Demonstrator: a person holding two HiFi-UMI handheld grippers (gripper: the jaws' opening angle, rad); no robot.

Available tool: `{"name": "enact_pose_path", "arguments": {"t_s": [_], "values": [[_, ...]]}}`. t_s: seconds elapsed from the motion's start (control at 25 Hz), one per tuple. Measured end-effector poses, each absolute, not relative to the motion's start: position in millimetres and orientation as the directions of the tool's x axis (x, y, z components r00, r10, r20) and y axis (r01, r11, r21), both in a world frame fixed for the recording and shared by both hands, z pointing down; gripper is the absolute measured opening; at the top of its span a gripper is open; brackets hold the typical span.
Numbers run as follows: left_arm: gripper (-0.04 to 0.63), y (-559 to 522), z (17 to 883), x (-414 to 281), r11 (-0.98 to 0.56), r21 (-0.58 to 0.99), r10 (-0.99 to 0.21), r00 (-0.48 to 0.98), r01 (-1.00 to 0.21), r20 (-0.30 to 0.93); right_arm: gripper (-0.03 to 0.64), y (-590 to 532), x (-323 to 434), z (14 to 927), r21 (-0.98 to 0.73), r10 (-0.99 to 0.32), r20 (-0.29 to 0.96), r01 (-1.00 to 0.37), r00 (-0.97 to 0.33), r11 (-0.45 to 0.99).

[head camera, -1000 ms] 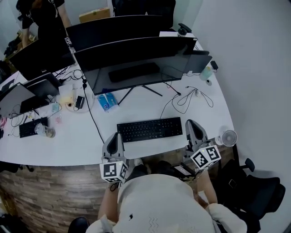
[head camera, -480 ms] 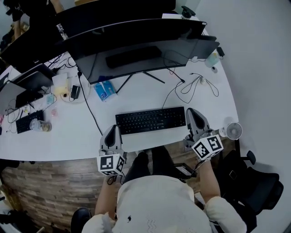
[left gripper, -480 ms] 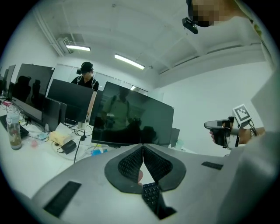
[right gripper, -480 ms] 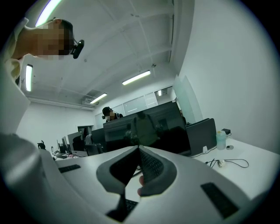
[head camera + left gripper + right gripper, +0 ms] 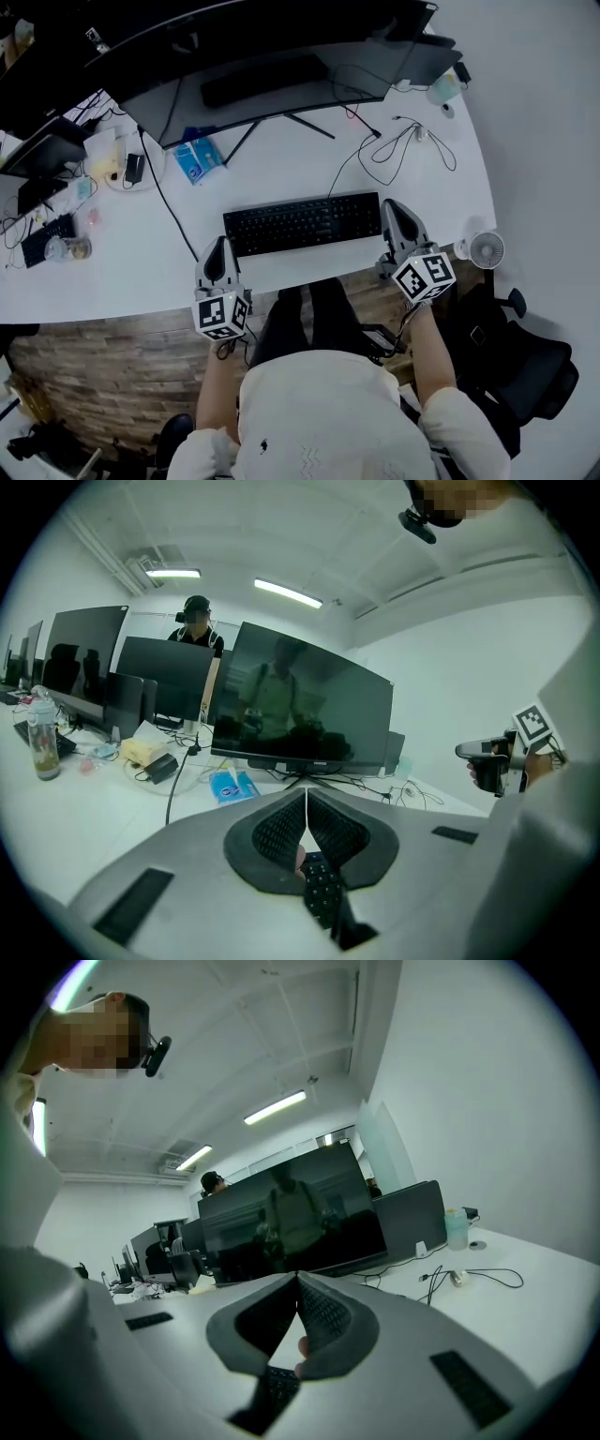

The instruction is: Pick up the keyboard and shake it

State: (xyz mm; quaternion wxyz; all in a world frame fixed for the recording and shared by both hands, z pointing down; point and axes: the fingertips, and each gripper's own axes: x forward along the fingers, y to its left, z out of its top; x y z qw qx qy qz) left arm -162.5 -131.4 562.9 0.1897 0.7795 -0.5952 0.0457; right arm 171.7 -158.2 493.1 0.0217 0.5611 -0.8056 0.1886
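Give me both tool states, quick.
Left tool: shut, tips together, holding nothing.
Right tool: shut, tips together, holding nothing.

Head view looks steeply down; both gripper views face the monitor (image 5: 309,705).

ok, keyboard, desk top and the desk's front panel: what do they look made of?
Keyboard: likely plastic, matte black; no glare off the keys or frame.
Desk top: smooth white, probably laminate or painted board; even tone, no grain.
Front panel: rough brown stone or brick look in irregular stacked courses; real veneer or printed cladding, can't tell.
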Motion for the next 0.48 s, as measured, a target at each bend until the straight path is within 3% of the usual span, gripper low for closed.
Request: {"name": "enact_pose_path", "arguments": {"t_s": [0.48], "values": [[0.017,-138,610,-155,-0.179,0.229,-0.882,0.26,-0.957,0.393,0.002,-176,193,560,-0.344,-0.866,0.332,-0.903,-0.373,0.257]]}}
